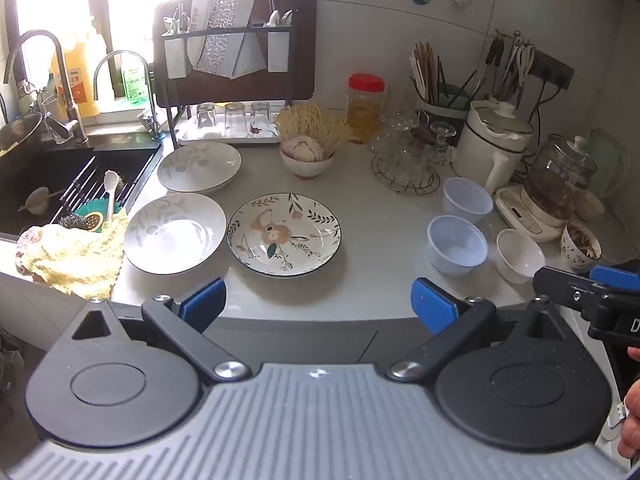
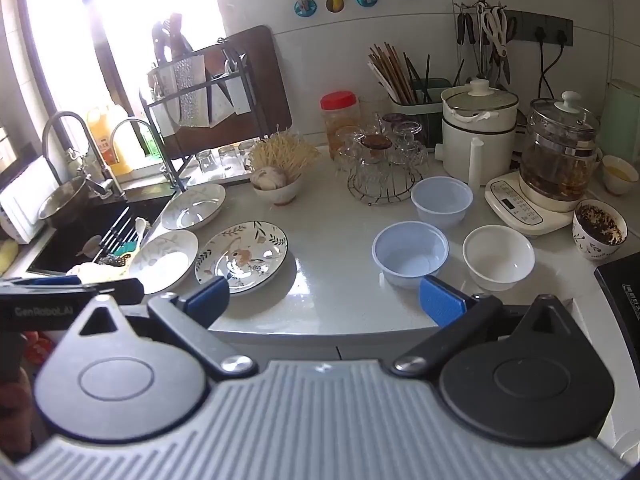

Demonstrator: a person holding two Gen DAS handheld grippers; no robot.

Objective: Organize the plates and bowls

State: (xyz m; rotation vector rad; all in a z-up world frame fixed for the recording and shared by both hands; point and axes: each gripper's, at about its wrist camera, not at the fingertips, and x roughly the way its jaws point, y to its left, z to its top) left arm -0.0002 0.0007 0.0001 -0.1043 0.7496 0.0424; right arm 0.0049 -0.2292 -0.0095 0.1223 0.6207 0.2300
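Left gripper (image 1: 318,304): blue-padded fingers wide apart, holding nothing, low centre of frame.
Right gripper (image 2: 323,302): blue-padded fingers likewise spread, holding nothing.
Round flower-painted ceramic plate (image 1: 284,234): mid-frame, just past left fingers.
Two white leaf-print plates (image 1: 175,232): left of it, near sink.
Translucent plastic bowls (image 2: 410,253): centre-right, beside small white ceramic bowl (image 2: 498,256).

A home kitchen: sink (image 1: 60,184), faucets (image 1: 132,80), dish rack (image 1: 232,60), kettle (image 2: 560,152).

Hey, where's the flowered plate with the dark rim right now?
The flowered plate lies flat on the counter in the left wrist view, just right of a white plate by the sink, ahead of the open left claw.
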